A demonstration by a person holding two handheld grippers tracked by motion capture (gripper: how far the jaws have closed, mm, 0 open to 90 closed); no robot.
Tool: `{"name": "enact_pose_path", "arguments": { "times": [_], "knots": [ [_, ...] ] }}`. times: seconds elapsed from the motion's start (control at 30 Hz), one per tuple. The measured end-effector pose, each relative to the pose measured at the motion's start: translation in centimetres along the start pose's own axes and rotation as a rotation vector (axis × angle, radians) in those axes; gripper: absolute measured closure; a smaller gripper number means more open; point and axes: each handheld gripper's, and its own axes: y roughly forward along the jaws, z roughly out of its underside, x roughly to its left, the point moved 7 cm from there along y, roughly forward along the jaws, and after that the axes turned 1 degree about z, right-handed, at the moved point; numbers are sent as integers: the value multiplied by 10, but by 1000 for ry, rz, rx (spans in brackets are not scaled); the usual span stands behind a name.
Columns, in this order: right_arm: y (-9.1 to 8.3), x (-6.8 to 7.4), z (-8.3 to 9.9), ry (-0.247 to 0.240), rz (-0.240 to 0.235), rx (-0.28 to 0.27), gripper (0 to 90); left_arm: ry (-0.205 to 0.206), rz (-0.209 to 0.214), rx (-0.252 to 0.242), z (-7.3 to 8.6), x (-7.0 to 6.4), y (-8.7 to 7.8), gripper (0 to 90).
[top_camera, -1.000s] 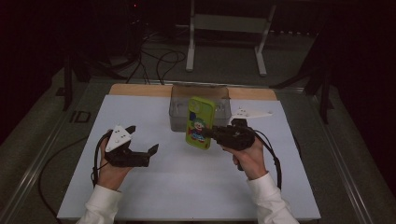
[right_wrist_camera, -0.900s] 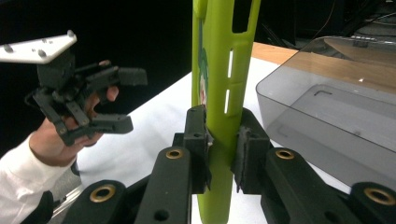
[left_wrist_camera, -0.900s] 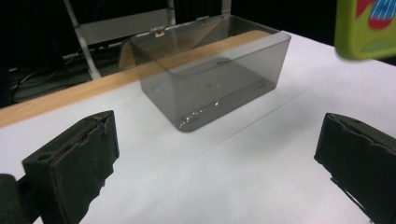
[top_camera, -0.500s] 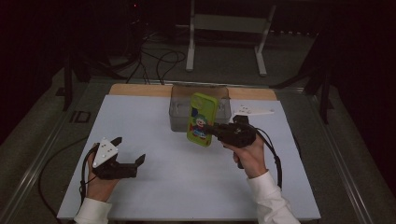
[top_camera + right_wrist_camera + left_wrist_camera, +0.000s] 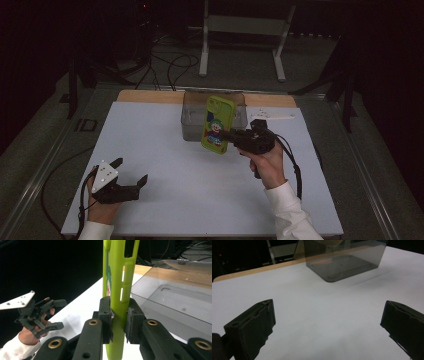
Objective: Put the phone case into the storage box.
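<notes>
High view: the left gripper [image 5: 131,181], jaws wide and empty, had pulled back to the surface's [image 5: 150,135] near edge, leaving the right gripper [image 5: 229,136] alone clamping the green phone case [image 5: 218,125] upright before the clear box [image 5: 195,117].

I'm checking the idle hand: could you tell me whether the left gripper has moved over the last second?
Yes. The left gripper has drawn back toward the person, away from the clear box.
</notes>
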Motion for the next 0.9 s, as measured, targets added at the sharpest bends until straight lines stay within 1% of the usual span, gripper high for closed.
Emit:
{"name": "enact_pose_path", "arguments": {
  "times": [0.17, 0.33, 0.5, 0.63, 0.9],
  "knots": [
    [0, -2, -3, 11, 13, 6, 779, -6, -8, 3, 4, 1, 1, 0],
    [3, -6, -6, 18, 35, 17, 778, -19, -14, -2, 5, 2, 2, 0],
    [5, -10, -9, 30, 54, 27, 778, -20, -25, -4, 5, 4, 2, 0],
    [6, -15, -13, 55, 64, 33, 778, -25, -22, -5, 6, 5, 3, 0],
    [8, -21, -22, 52, 91, 47, 778, -33, -28, -15, 5, 6, 3, 0]
  ]
}}
